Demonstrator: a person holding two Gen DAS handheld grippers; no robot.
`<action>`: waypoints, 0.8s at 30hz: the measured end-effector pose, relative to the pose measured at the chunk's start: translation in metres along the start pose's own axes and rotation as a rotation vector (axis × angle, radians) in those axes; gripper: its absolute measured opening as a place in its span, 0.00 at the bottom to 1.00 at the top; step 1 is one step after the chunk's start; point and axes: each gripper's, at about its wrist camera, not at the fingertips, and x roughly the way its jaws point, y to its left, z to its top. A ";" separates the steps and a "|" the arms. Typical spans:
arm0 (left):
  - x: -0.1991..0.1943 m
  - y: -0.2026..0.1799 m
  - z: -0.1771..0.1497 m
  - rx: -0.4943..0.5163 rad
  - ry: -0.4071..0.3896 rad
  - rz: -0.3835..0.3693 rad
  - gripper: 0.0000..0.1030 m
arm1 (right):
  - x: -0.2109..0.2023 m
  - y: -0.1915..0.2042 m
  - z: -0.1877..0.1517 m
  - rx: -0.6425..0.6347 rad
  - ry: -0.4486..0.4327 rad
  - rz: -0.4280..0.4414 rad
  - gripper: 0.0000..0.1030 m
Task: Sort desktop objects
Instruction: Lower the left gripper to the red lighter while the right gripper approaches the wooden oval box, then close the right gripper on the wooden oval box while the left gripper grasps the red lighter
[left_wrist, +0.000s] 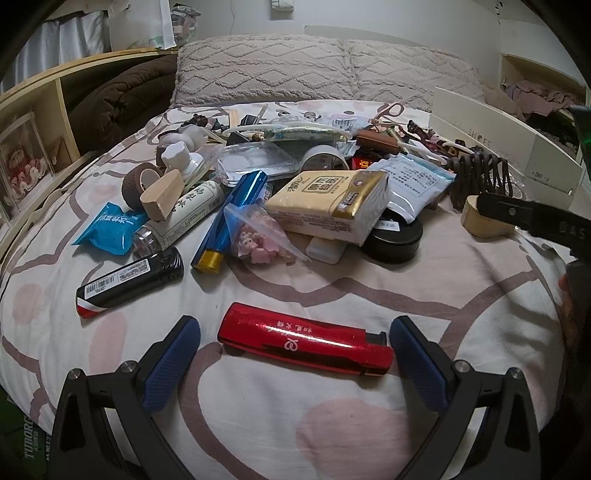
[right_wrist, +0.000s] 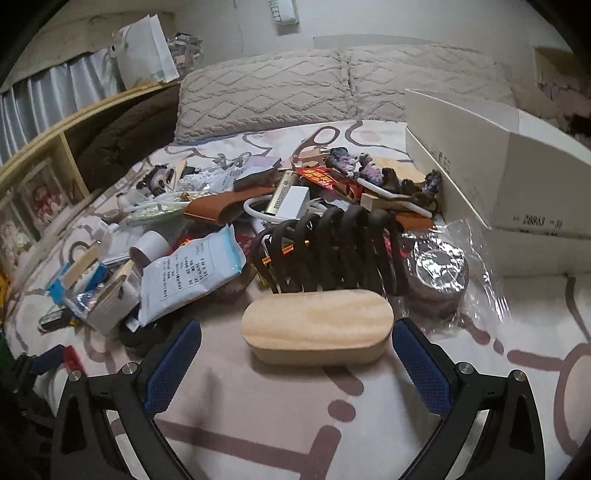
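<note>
straddling the red lighter (left_wrist: 304, 341) with your left gripper (left_wrist: 295, 334) spread wide on the bedsheet (left_wrist: 332, 424), your right gripper (right_wrist: 296, 338) equally wide around the oval wooden block (right_wrist: 316, 325), fingers touching neither

Lighter (left_wrist: 304, 341) lies crosswise between left gripper (left_wrist: 295, 354) fingers, clutter pile behind. Wooden oval box (right_wrist: 316, 326) between right gripper (right_wrist: 297, 356) fingers; coiled cord (right_wrist: 332, 251) behind, shoebox (right_wrist: 498, 177) right.

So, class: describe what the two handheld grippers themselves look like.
Both match. The left gripper and right gripper each have black, angular finger arms with cut-out slots, round silver pivot screws, and blue pads with a fine dimpled texture. No cables or sleeves show.
</note>
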 end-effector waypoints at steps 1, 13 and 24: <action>0.000 0.000 0.000 0.000 0.000 -0.001 1.00 | 0.001 0.002 0.000 -0.011 0.002 -0.014 1.00; -0.003 -0.005 -0.002 0.033 -0.002 -0.017 1.00 | 0.013 -0.005 -0.004 0.005 0.043 -0.083 0.86; -0.010 -0.003 -0.002 0.033 -0.012 -0.100 0.81 | 0.007 -0.006 -0.007 0.017 0.009 -0.034 0.86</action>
